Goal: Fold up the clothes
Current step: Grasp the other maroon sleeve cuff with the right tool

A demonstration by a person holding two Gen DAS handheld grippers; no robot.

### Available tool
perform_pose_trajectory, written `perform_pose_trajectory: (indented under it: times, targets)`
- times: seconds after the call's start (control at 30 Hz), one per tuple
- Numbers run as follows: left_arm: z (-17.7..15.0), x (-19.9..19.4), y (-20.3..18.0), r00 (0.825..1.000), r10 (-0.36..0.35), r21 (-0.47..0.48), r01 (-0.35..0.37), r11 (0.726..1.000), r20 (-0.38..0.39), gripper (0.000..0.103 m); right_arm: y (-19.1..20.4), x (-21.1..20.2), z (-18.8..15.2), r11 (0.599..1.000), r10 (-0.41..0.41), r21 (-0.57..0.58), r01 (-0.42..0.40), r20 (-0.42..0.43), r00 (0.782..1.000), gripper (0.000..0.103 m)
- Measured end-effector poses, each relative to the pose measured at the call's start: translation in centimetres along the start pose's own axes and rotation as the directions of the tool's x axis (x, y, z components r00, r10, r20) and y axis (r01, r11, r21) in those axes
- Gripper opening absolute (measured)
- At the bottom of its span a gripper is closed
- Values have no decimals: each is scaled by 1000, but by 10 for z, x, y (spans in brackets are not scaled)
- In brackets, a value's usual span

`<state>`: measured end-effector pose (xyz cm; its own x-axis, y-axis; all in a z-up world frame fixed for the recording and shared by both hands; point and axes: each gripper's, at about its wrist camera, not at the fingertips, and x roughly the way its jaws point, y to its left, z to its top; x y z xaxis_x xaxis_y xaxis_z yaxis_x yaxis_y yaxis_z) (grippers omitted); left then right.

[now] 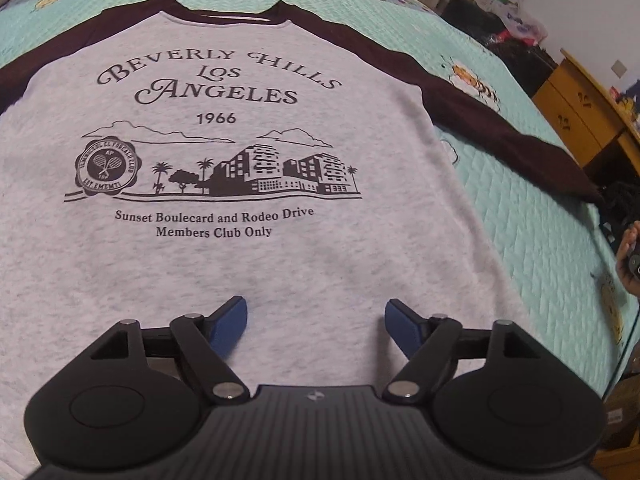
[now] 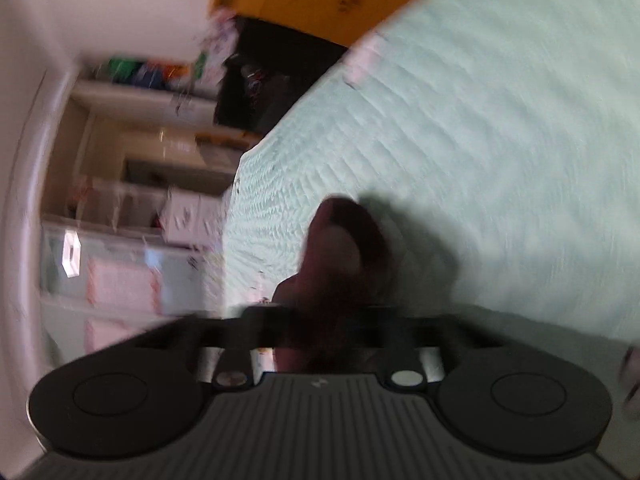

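A: On the mint quilted bedspread (image 1: 532, 208), what is laid out?

B: A grey raglan sweatshirt (image 1: 224, 248), spread flat w/ print side up, "Beverly Hills Los Angeles 1966" readable. Neckline is pointed toward the far end of the bedspread; dark maroon sleeve (image 1: 500, 128) is stretched out to the right edge of the bedspread.

A: Left gripper (image 1: 316, 320)?

B: Held above the lower body of the sweatshirt, below the print. Jaws are spread wide, blue fingertips (image 1: 230, 320) well apart, nothing is pinched between them; contact w/ the fabric can't be told.

A: Right gripper (image 2: 328, 320)?

B: Jaws are drawn together on the maroon sleeve cuff (image 2: 344, 248), which is bunched up between them & raised off the bedspread. View is badly blurred, so pads can't be made out.

A: Beyond the bedspread?

B: A wooden dresser (image 1: 576, 116) is seen past its right edge, a hand (image 1: 628, 260) at frame edge near the sleeve end; white shelving (image 2: 132, 184) is seen blurred in the right wrist view.
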<state>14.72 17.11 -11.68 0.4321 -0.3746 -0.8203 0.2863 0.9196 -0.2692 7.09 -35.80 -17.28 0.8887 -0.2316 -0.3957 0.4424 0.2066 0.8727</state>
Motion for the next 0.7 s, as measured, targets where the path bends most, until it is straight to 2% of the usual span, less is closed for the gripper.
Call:
perform_pose_trajectory:
  times: [0.03,0.1,0.2,0.33,0.4,0.47,0.57,0.67,0.7]
  targets:
    - [0,0,-1,1000,3,5,-3,1000,-3,80,9,-7,0,994,-8,-110,12,31,999,9]
    - [1,1,-1,1000,4,3,-4,1000,-4,80,28,-21,1,946,-14,-322,44,94,996,9]
    - [1,1,-2,1000,6,3,-6,1000,-4,82,31,-12,-9,862,-104,-490,132,83,991,9]
    - [0,3,-6,1000,20,35,-20,999,-10,84,-6,1,-6,911,-154,-385,148,15,988,8]
    - [1,3,-6,1000,17,38,-17,999,-12,85,-17,-4,-3,949,-124,-293,118,-1,992,9]
    - [1,3,-4,1000,7,29,-6,1000,-13,86,-22,-11,-2,964,-109,-244,106,1,994,10]
    - [2,3,1,1000,-18,9,18,1000,-11,87,-24,-28,-4,975,-124,-181,128,37,992,16]
    - [2,3,3,999,-41,3,41,999,-9,90,-33,-49,1,981,-171,-67,180,127,977,17]
    - [1,3,3,999,-48,3,48,999,-8,91,-27,-53,0,978,-178,-83,192,153,972,18]
